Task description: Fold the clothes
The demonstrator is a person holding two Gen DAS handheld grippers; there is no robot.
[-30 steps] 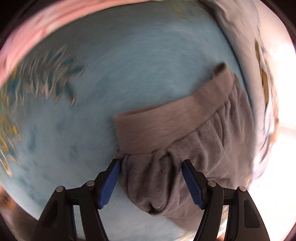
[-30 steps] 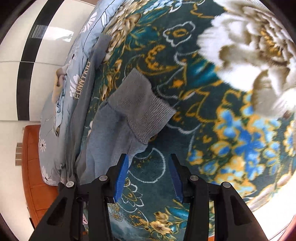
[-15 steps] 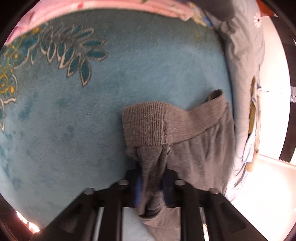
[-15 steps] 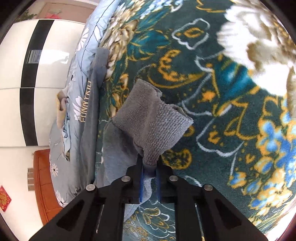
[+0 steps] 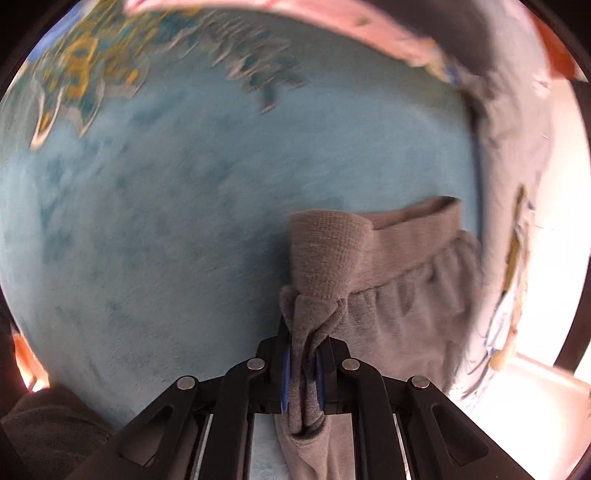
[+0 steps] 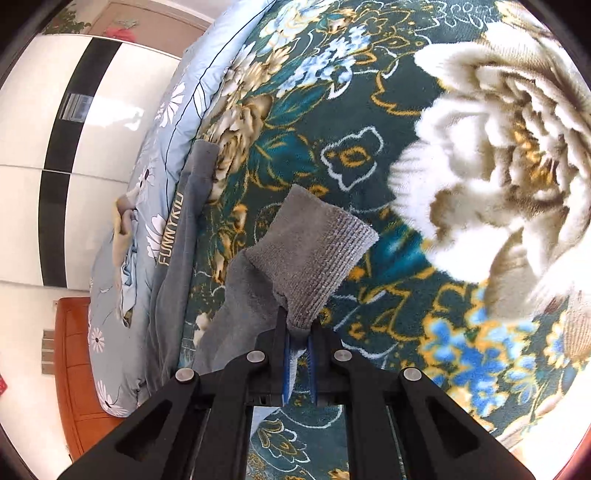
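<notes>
I am working in a bedroom at home. Under me lies a plush fleece blanket (image 6: 388,110), dark teal with big cream and gold flowers, spread over a bed; in my left view the same sort of fleece (image 5: 207,206) shows as plain light blue. Along its left edge in my right view runs a pale blue quilt (image 6: 162,155) printed with white daisies. Beyond that stands a glossy white wardrobe (image 6: 33,155) with a black stripe down its doors, and lower left an orange wooden bed frame (image 6: 72,369). At the far edge in my left view sits pink bedding (image 5: 332,22).
</notes>
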